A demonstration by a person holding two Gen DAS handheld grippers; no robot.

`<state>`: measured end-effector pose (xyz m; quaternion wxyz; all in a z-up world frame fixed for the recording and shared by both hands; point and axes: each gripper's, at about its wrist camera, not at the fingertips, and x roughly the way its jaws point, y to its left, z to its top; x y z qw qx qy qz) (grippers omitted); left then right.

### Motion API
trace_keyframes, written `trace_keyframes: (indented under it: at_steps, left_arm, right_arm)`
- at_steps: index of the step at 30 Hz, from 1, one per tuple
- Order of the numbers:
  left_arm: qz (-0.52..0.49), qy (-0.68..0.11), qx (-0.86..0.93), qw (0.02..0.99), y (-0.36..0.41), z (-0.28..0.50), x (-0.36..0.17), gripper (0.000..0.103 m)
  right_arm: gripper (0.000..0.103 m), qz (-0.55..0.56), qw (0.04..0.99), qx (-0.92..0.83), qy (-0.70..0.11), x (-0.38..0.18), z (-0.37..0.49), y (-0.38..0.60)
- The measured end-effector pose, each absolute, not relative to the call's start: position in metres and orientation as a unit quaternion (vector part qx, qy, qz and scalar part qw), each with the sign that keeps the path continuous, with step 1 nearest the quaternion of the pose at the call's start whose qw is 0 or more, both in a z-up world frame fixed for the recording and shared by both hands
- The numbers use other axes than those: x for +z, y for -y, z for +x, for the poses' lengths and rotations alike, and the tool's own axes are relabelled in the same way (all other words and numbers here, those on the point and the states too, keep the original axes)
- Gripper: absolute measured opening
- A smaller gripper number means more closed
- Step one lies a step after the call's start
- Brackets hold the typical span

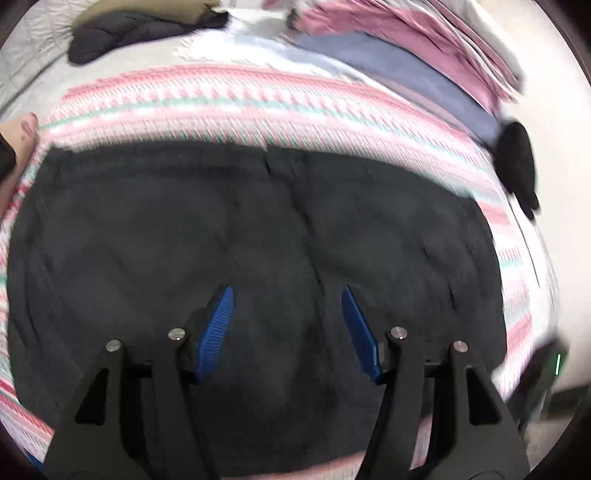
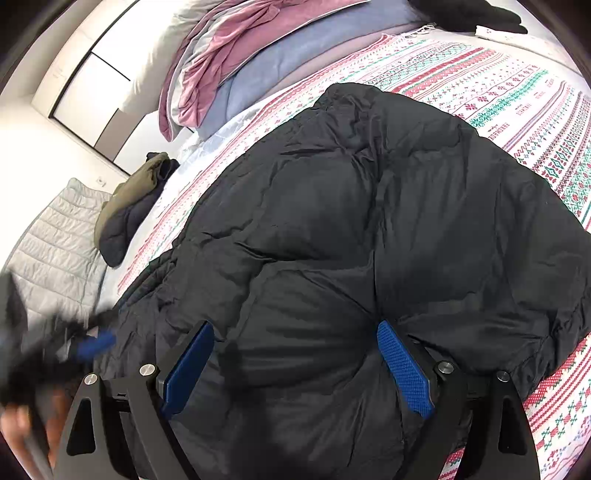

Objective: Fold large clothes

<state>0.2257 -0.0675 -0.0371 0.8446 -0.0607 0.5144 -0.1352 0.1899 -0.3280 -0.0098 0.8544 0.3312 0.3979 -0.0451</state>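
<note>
A black puffer jacket (image 1: 258,229) (image 2: 369,229) lies spread on a blanket with pink, white and teal bands (image 1: 221,99) (image 2: 498,96). The left wrist view is blurred by motion. My left gripper (image 1: 288,295) hovers over the jacket's middle, open, with nothing pinched between its blue pads (image 1: 218,328). My right gripper (image 2: 295,326) stands wide open low over the jacket near its front edge; puffy fabric bulges between the fingers, but the pads (image 2: 402,369) do not press on it. The left gripper (image 2: 92,343) shows as a blur at the lower left of the right wrist view.
A pink-and-grey duvet (image 2: 221,44) and a blue pillow (image 2: 280,62) are piled at the head of the bed. A folded navy and olive jacket (image 2: 129,206) (image 1: 140,29) and a light grey quilted one (image 2: 55,236) lie beyond the blanket. Another black garment (image 1: 517,162) lies at the bed's edge.
</note>
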Motion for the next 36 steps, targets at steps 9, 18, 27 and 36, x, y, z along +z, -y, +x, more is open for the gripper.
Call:
trace_keyframes:
  at_steps: [9,18,27,36]
  left_arm:
    - [0.013,-0.504,-0.103,0.858,0.091,0.224,-0.097,0.063]
    - [0.016,-0.469,-0.083,0.879,0.078,0.208,-0.071,0.063]
    - [0.092,-0.486,-0.088,0.865,0.094,0.207,-0.096,0.064]
    - [0.091,-0.482,-0.086,0.867,0.095,0.205,-0.099,0.064]
  right_arm:
    - [0.092,0.331,0.856,-0.031,-0.395,-0.012,0.189,0.332]
    - [0.092,0.325,0.858,-0.031,-0.396,-0.014,0.189,0.328]
    - [0.092,0.374,0.857,-0.022,-0.354,-0.007,0.177,0.340]
    - [0.092,0.583,0.767,-0.181,-0.197,-0.039,0.051,0.459]
